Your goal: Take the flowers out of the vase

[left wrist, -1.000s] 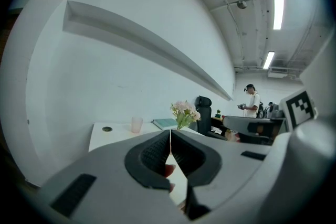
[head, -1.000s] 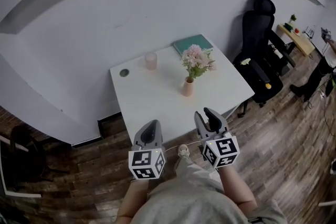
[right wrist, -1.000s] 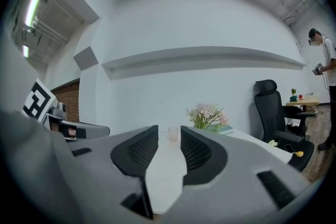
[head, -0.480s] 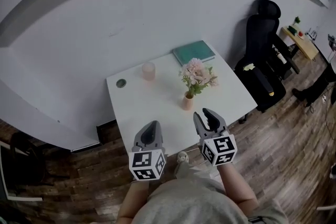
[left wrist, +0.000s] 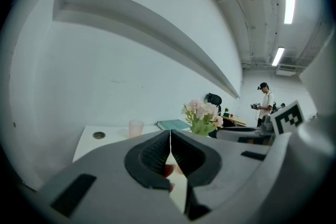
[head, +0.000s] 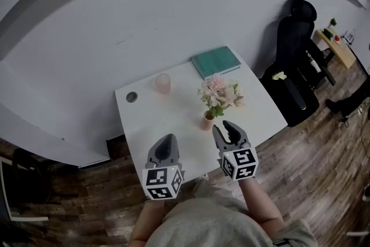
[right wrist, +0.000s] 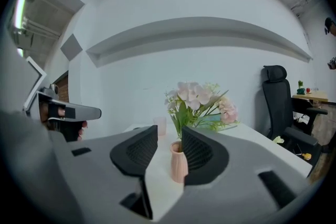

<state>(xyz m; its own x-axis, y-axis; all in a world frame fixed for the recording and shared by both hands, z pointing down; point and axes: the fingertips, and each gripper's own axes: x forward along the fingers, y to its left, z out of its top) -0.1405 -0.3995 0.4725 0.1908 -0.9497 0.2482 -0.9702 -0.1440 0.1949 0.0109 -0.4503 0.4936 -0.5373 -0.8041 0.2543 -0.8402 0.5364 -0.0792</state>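
A bunch of pale pink flowers (head: 219,92) with green leaves stands in a small pink vase (head: 207,120) on the white table (head: 260,107). My right gripper (head: 226,129) is over the table's near edge, just right of and short of the vase. It stands open and has just been opening a little wider, with nothing between its fingers. In the right gripper view the vase (right wrist: 178,161) and flowers (right wrist: 197,99) stand close ahead beyond the jaws. My left gripper (head: 167,142) is shut and empty at the near edge, left of the vase. The flowers (left wrist: 202,115) show to its right.
A pink cup (head: 163,83), a green book (head: 215,61) and a small round dark thing (head: 132,96) lie at the table's far side by the white wall. A black office chair (head: 298,55) stands to the right. A person (left wrist: 265,102) stands far off.
Both grippers have come forward to the table's near edge, and the vase and flowers now lie closer to the right gripper. Nothing on the table has moved.
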